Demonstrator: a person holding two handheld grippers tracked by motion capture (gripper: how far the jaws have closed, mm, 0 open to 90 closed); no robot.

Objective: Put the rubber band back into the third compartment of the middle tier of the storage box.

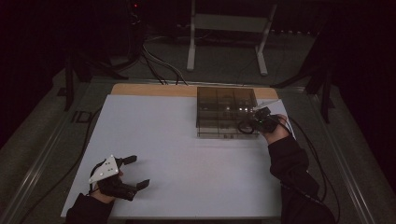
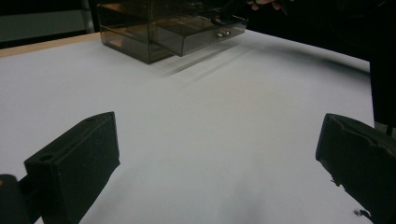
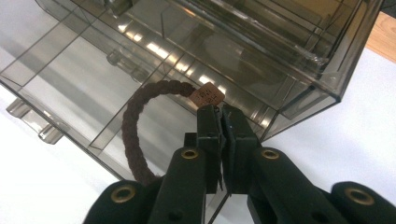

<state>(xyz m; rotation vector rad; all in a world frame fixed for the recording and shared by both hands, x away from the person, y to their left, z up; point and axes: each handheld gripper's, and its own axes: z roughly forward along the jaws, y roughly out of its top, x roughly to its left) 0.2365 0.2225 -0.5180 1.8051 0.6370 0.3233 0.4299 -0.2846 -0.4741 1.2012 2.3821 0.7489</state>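
A smoky see-through drawer box stands at the back right of the white table top, its lower drawer pulled out towards me. My right gripper hangs over the drawer's right end, shut on a brown braided loop right by its small tan tag. The loop curves down to the left over the drawer's compartments. In the high view that gripper is at the box's right front corner. My left gripper rests near the front left edge, open, with bare table between its jaws.
The white sheet covers most of the table, and a wooden strip shows along the far edge. Cables trail from both grippers. A white frame stand and floor cables sit beyond the table in the dark.
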